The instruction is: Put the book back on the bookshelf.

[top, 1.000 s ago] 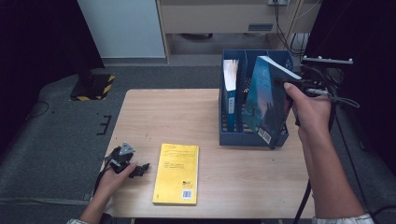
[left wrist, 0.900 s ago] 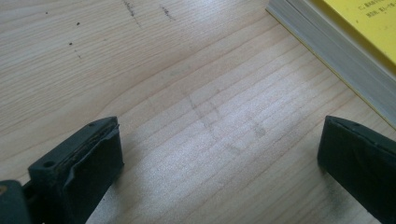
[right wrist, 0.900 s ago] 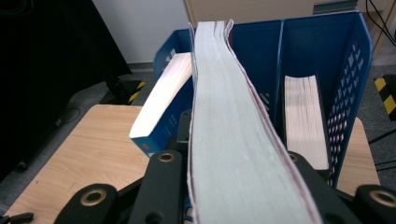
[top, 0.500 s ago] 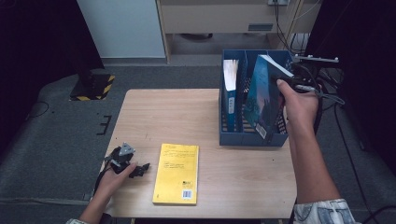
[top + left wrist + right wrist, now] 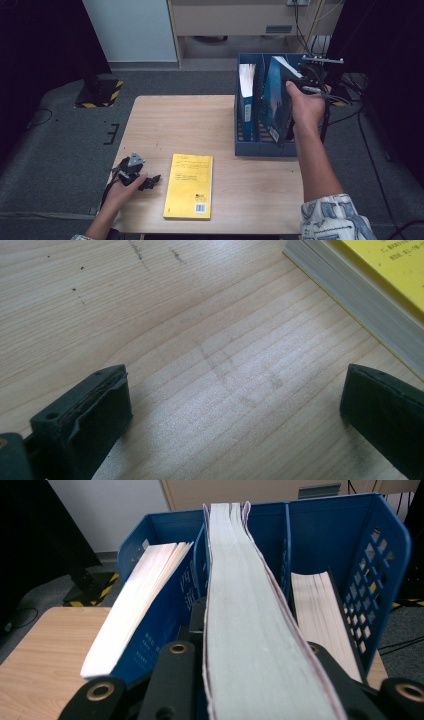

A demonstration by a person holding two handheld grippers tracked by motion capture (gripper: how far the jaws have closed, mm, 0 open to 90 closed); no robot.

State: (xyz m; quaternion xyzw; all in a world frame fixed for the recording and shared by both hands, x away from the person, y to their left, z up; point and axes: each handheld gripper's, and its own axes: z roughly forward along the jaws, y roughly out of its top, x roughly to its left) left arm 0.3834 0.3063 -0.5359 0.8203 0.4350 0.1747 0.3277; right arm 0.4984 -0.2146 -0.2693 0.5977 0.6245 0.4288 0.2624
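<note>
My right gripper (image 5: 292,107) is shut on a dark blue book (image 5: 275,102), held upright with its page edge (image 5: 245,625) running away from the camera into the blue file rack (image 5: 260,147). In the rack's left slot leans another blue book (image 5: 246,95), and a third book (image 5: 320,615) stands in the right slot. A yellow book (image 5: 190,185) lies flat near the table's front edge. My left gripper (image 5: 145,181) rests open on the wooden table (image 5: 200,350) just left of that yellow book (image 5: 385,275), nothing between its jaws.
The blue rack stands at the table's right back corner. Beyond it are a cabinet and cables on the floor. A black-and-yellow striped base (image 5: 97,92) sits on the grey floor left of the table.
The right hand has carried the dark blue book leftward and down, deeper into the rack's middle slot. The left gripper and the yellow book have stayed put.
</note>
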